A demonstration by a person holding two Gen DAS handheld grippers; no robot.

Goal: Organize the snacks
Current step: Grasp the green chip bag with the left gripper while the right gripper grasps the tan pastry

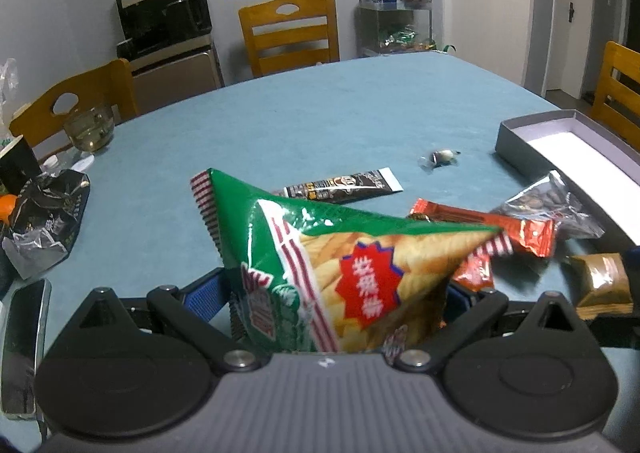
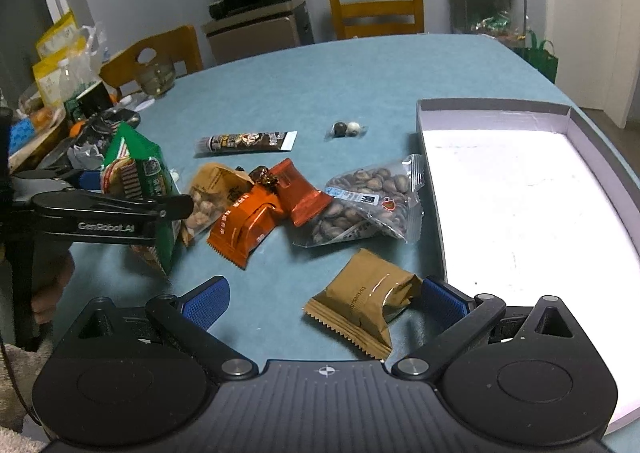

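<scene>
Up above the blue table (image 1: 320, 125), the left claw (image 1: 336, 293) pinches a green chip bag (image 1: 328, 265). Nearby, the right claw (image 2: 324, 303) is spread wide around a brown packet (image 2: 360, 309).

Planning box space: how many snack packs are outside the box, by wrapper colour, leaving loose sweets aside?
Green chip bag: 1
Orange packs: 2
Brown packs: 2
Black stick pack: 1
Clear nut bag: 1
Total: 7
</scene>
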